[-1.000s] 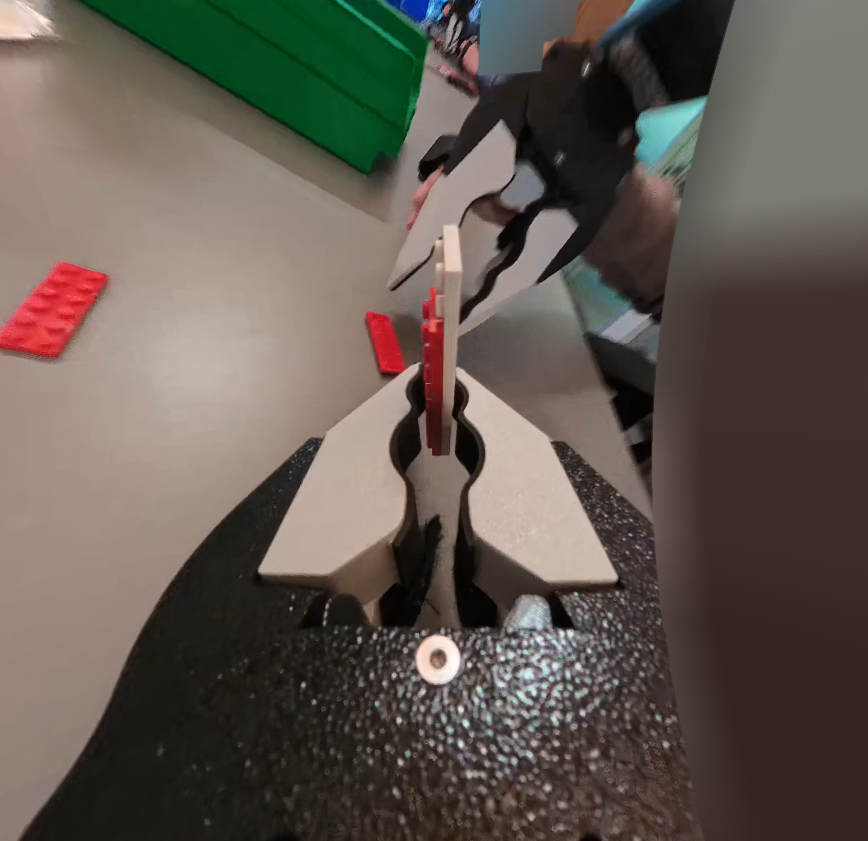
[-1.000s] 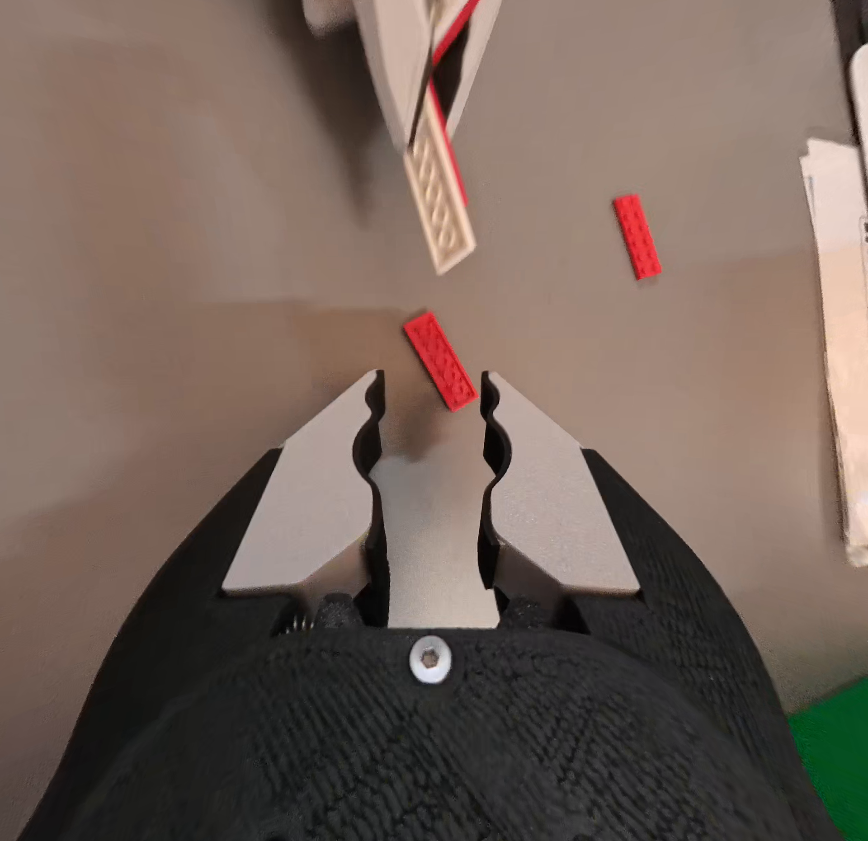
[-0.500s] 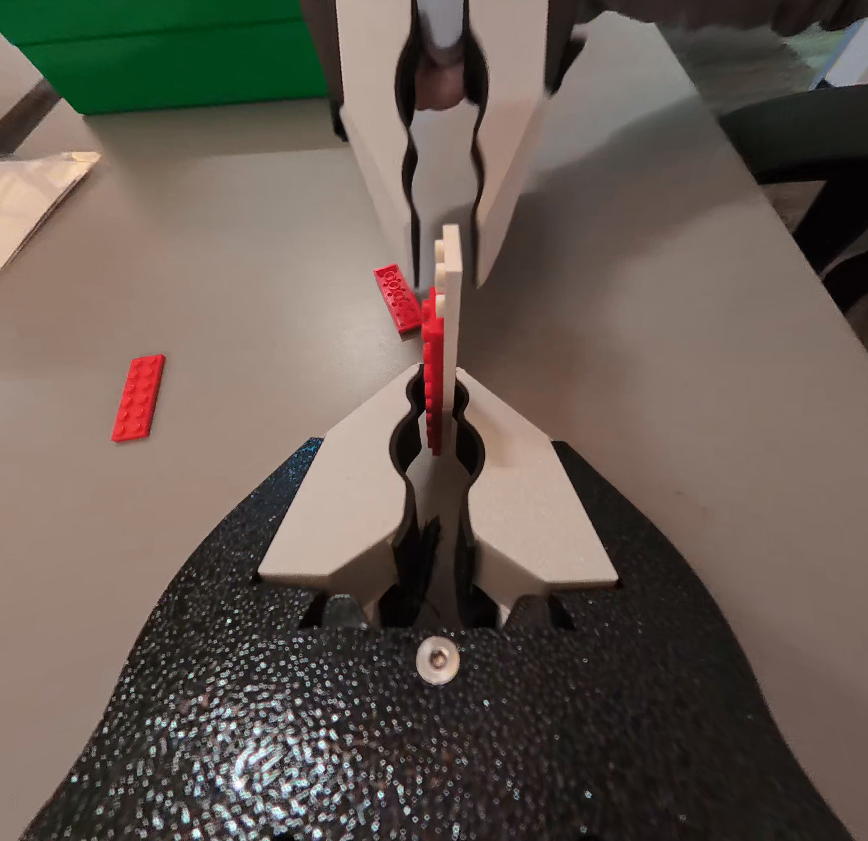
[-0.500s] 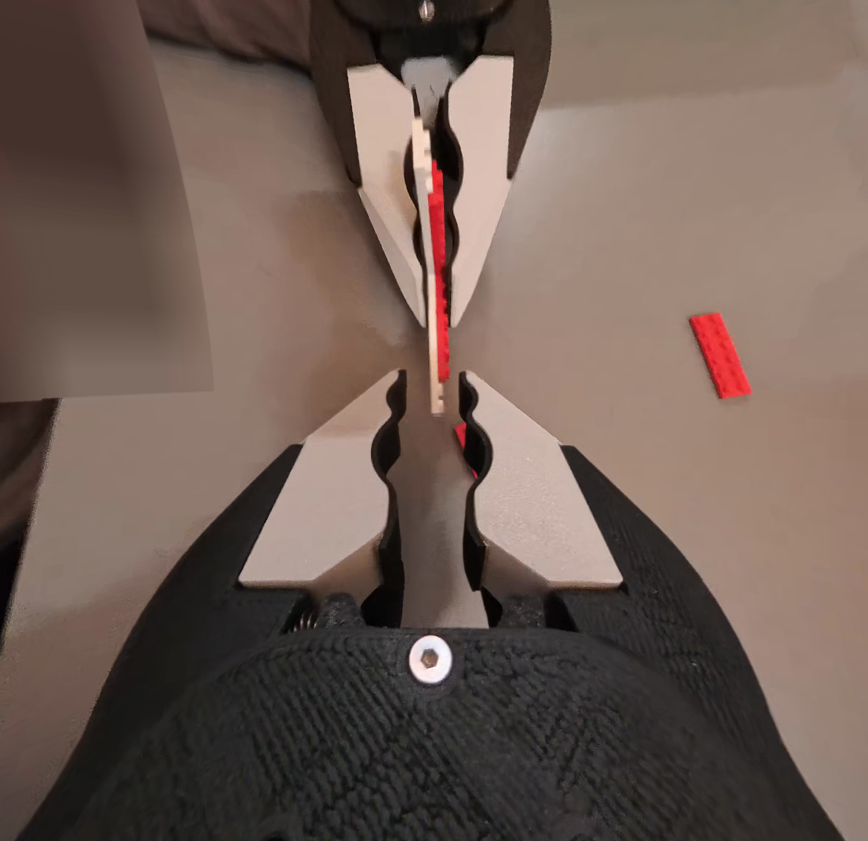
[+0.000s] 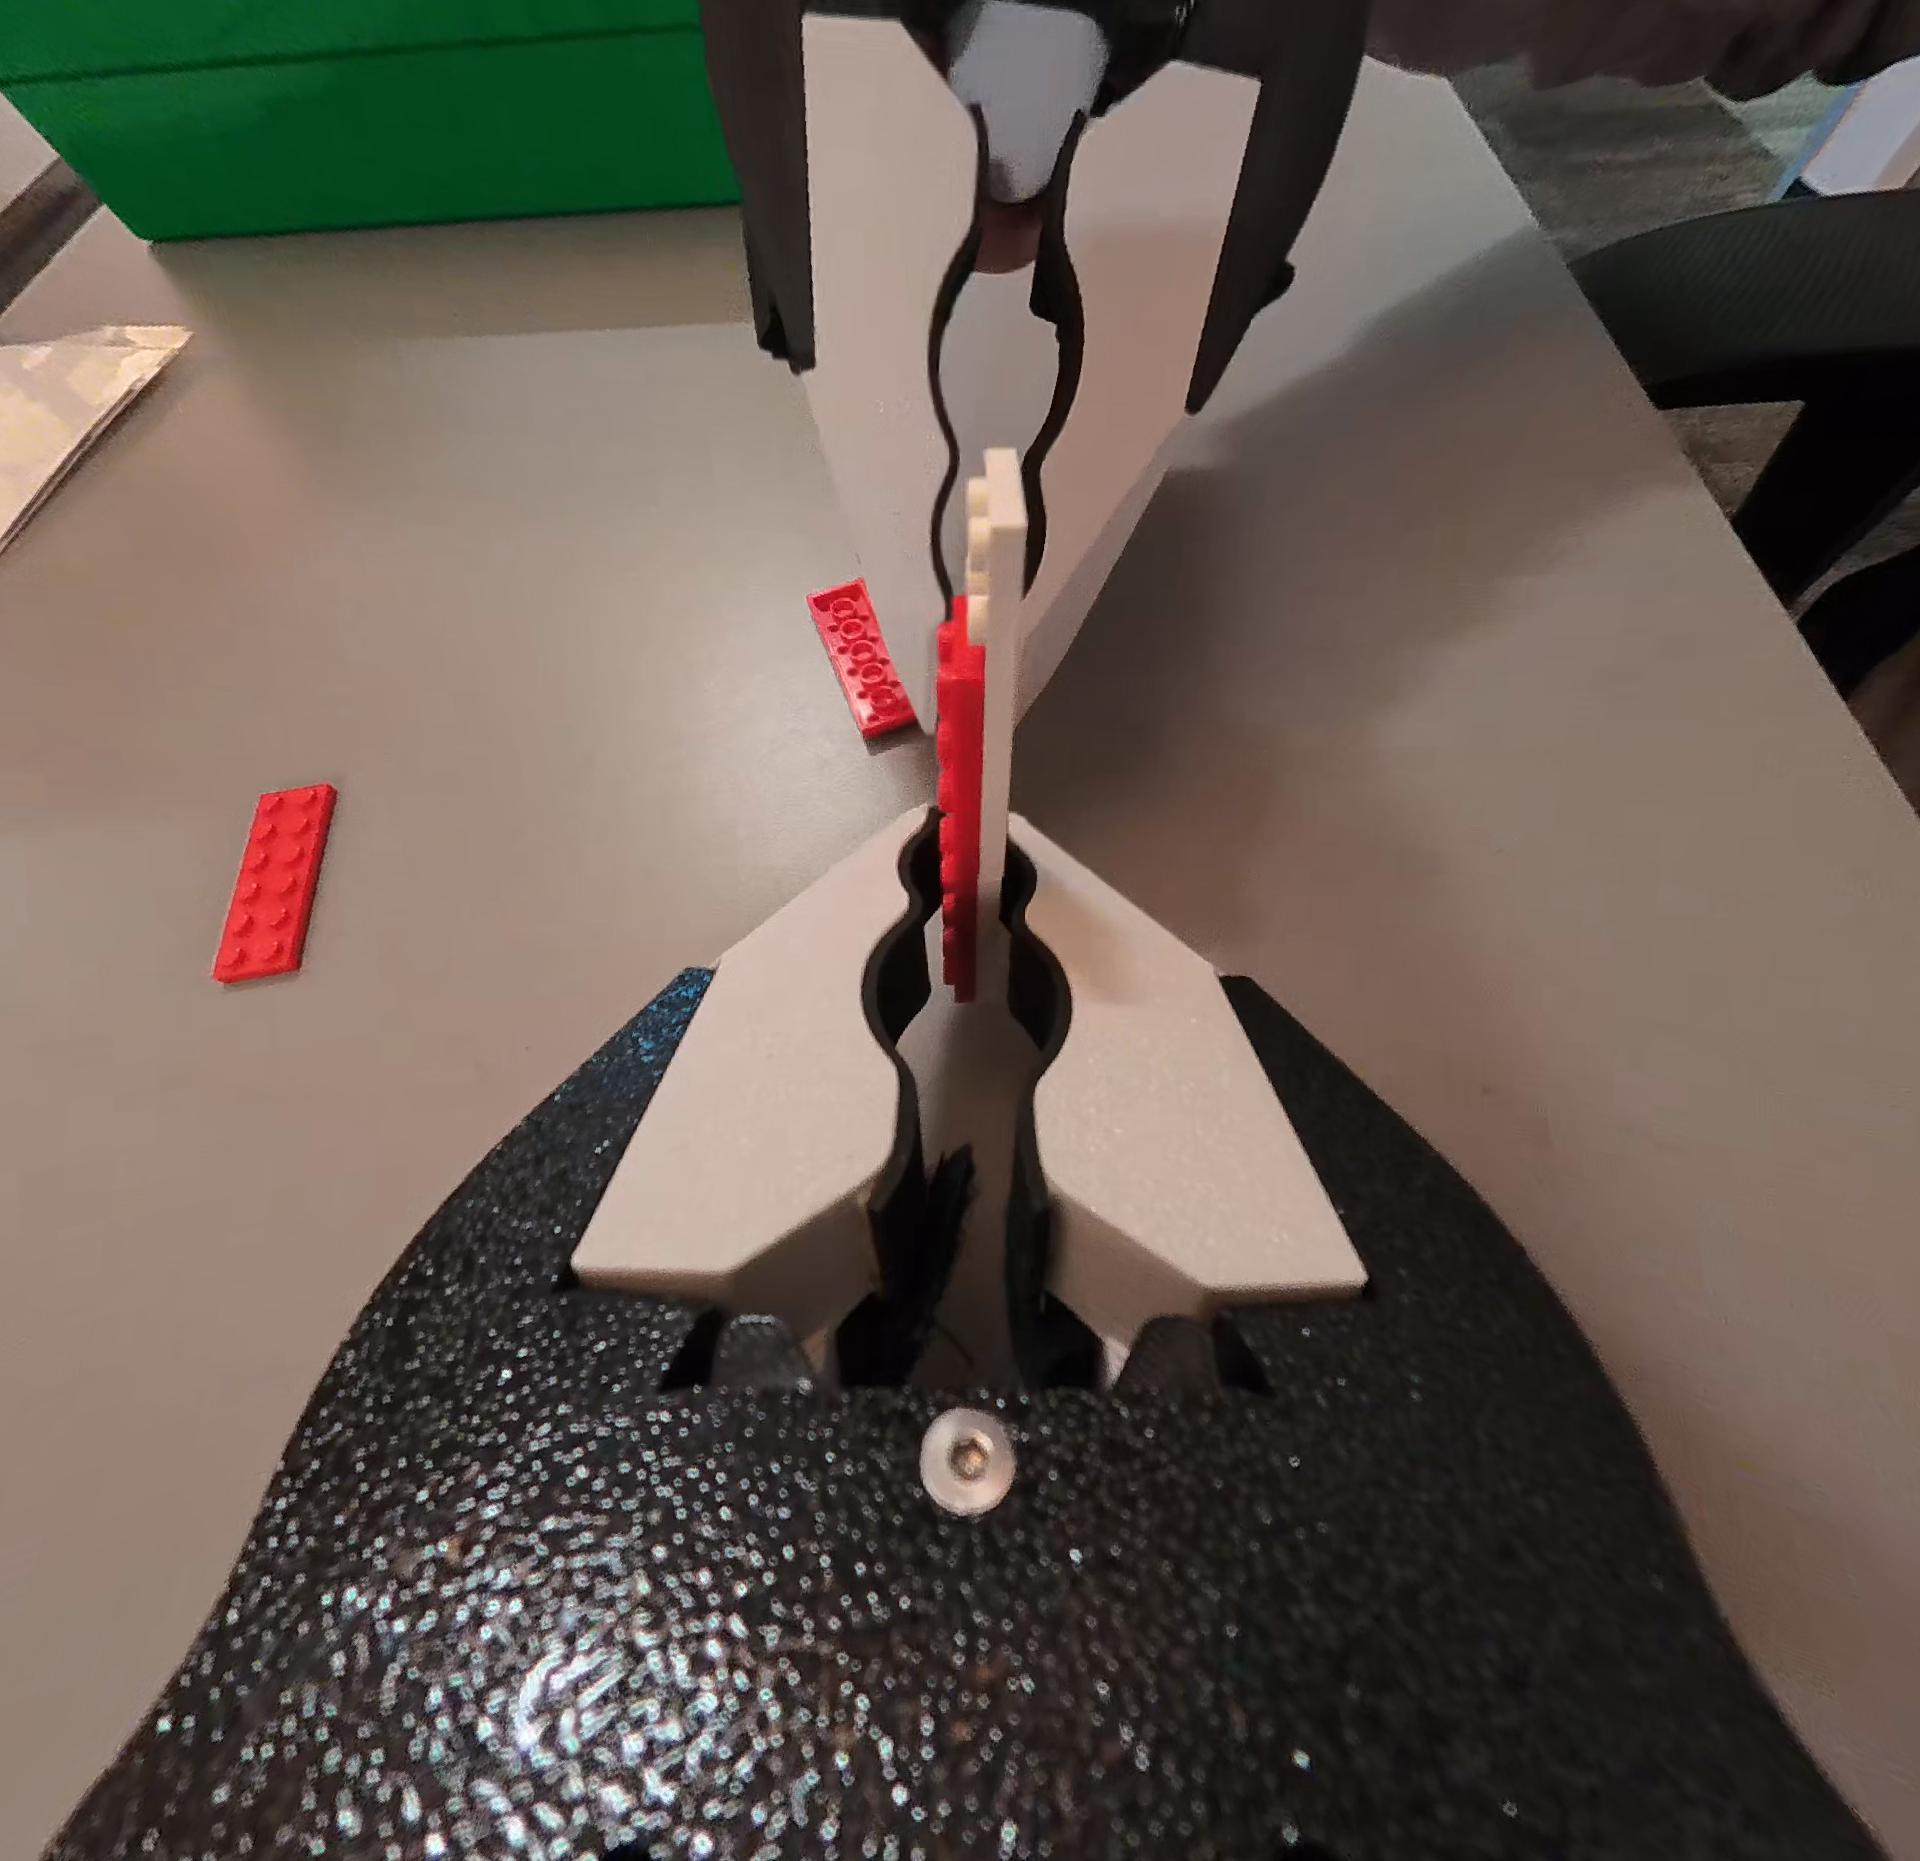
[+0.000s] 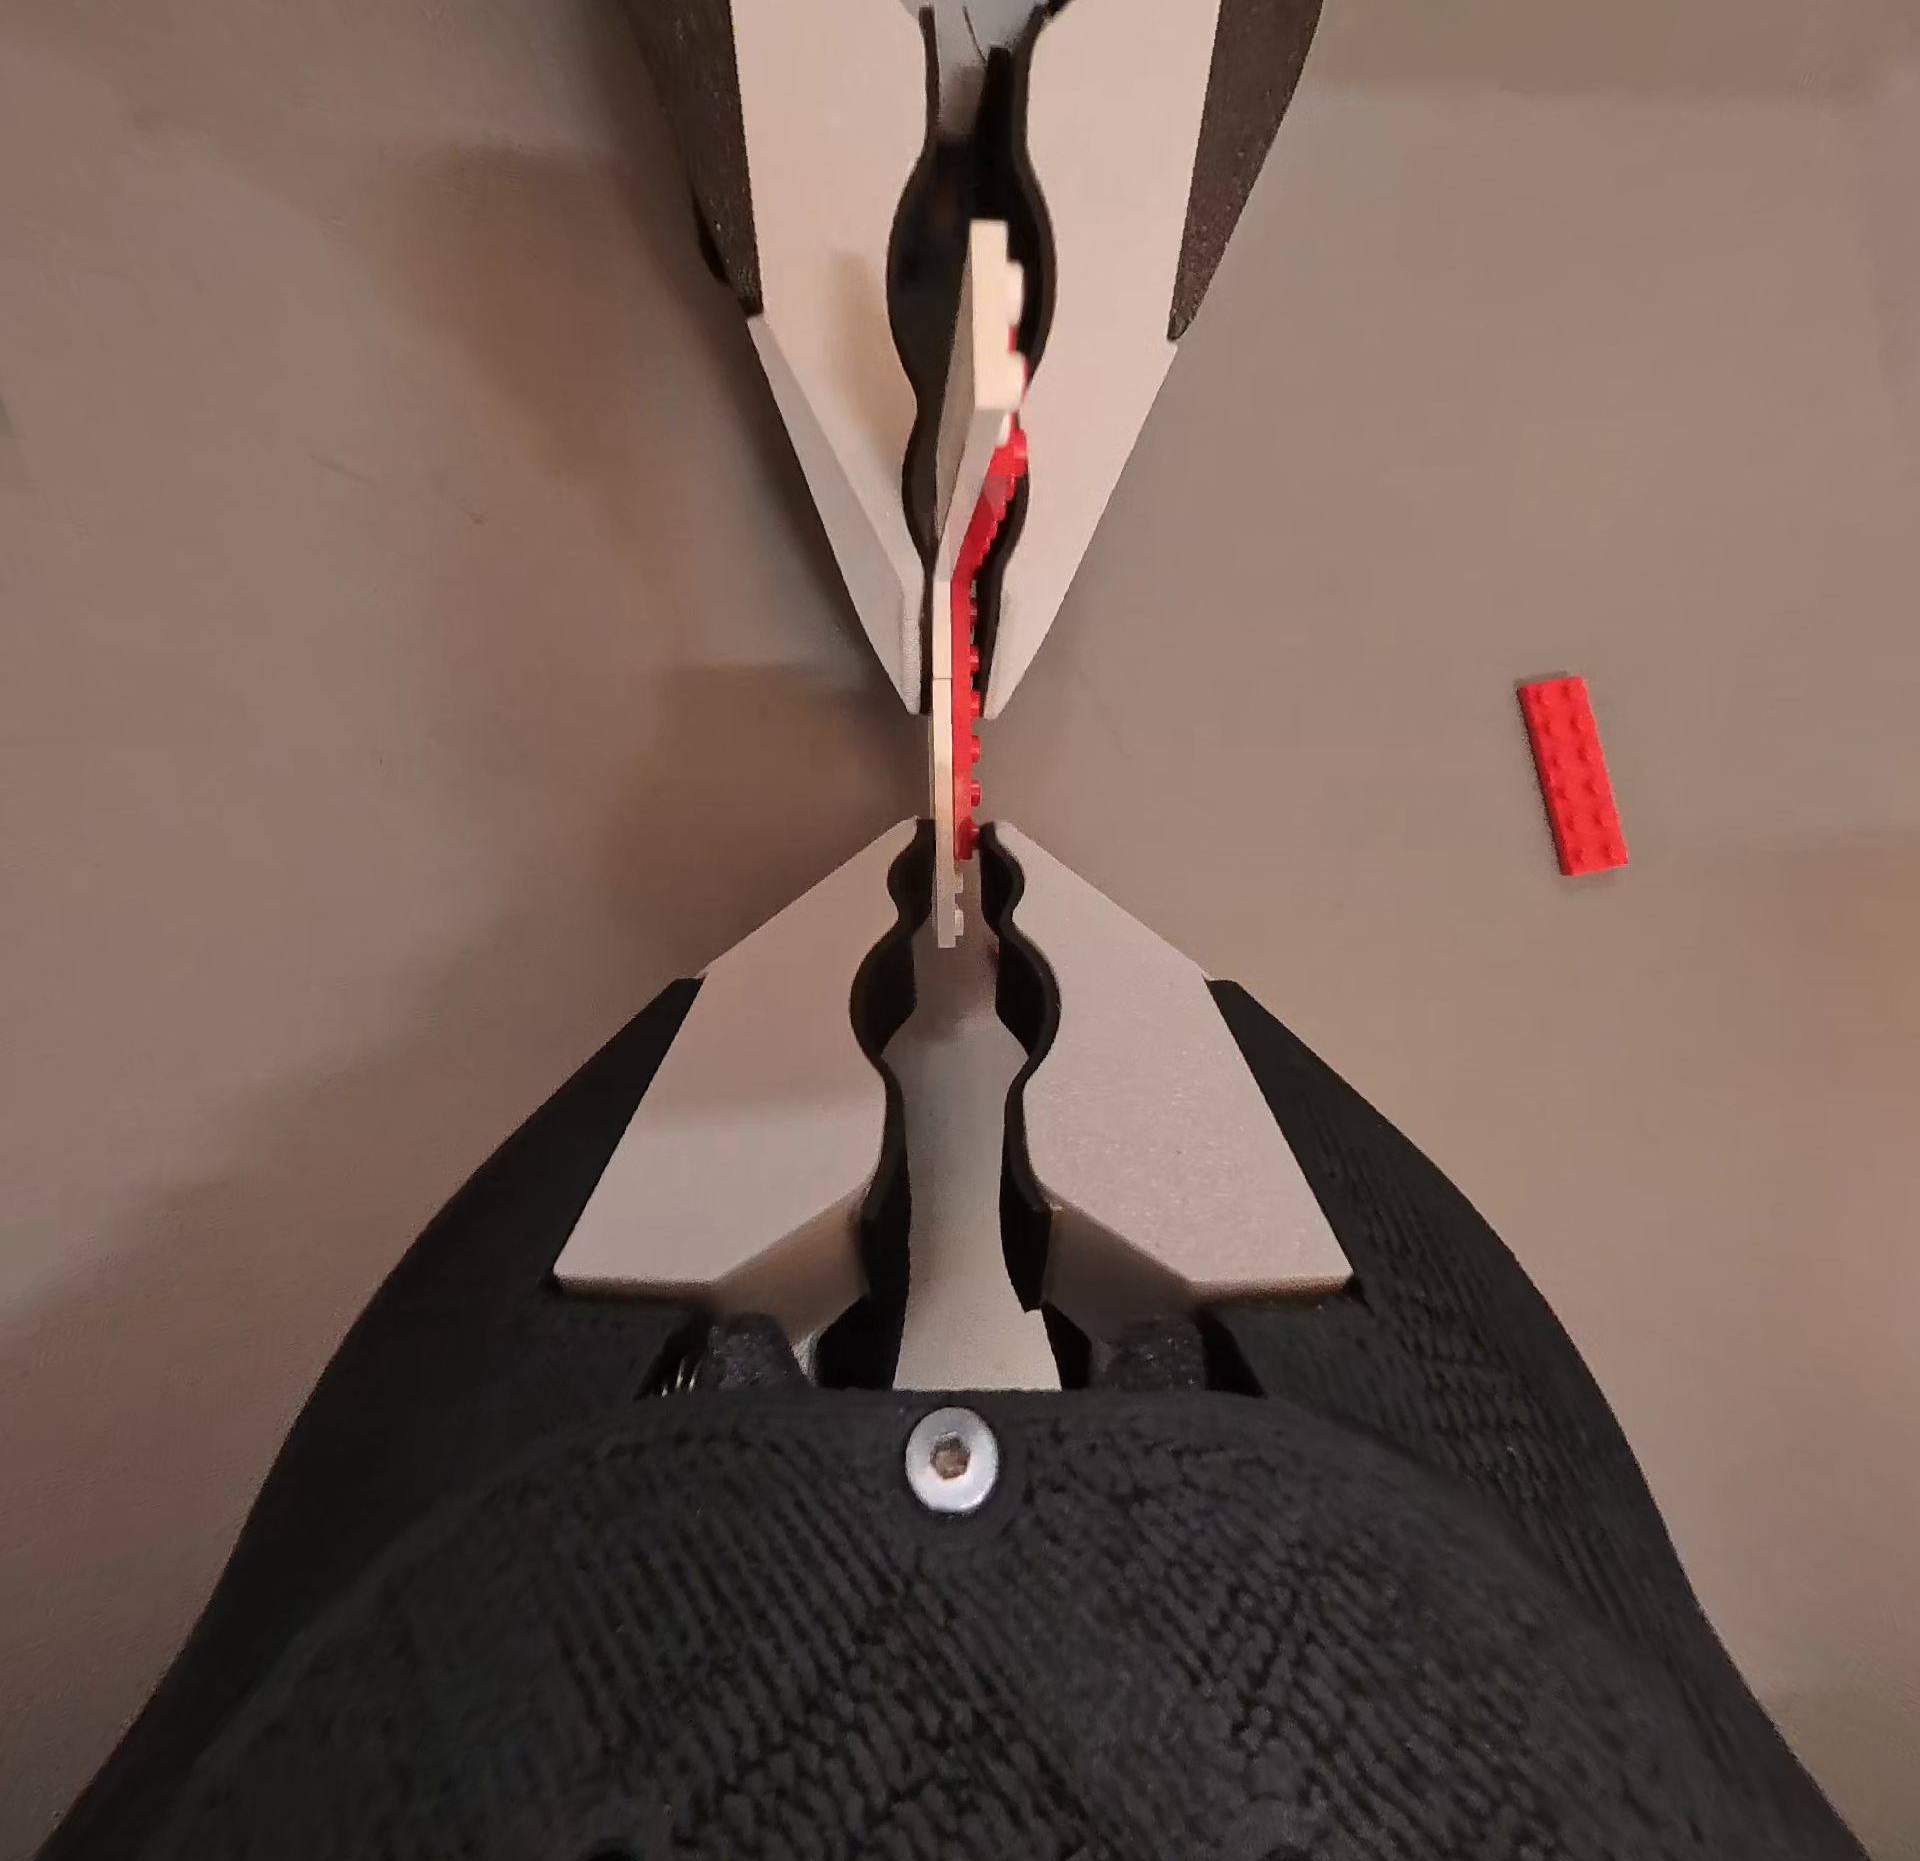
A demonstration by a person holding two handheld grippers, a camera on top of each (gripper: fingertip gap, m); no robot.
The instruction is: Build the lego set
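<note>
A long white plate (image 5: pixel 1003 668) with a red plate (image 5: pixel 958 731) pressed onto its left face stands on edge above the grey table (image 5: pixel 520 512). My left gripper (image 5: pixel 971 824) is shut on its near end. My right gripper (image 5: pixel 987 606) faces it from the far side, its jaws closed around the far end. In the right wrist view the same assembly (image 6: pixel 945 751) spans between my right gripper (image 6: pixel 953 829) and the left gripper (image 6: pixel 956 710). Two loose red plates lie on the table: one upside down (image 5: pixel 862 658) and one studs up (image 5: pixel 275 881), the latter also in the right wrist view (image 6: pixel 1572 775).
A green box (image 5: pixel 364 76) stands at the back left. A crinkled clear bag (image 5: pixel 73 398) lies at the left edge. The table edge runs down the right side, with a black chair (image 5: pixel 1766 305) beyond it. My two grippers' fingertips are within a few centimetres of each other.
My right gripper has swung round to face the left one, moved onto the far end of the assembly and narrowed its jaws around it. My left gripper has kept its hold.
</note>
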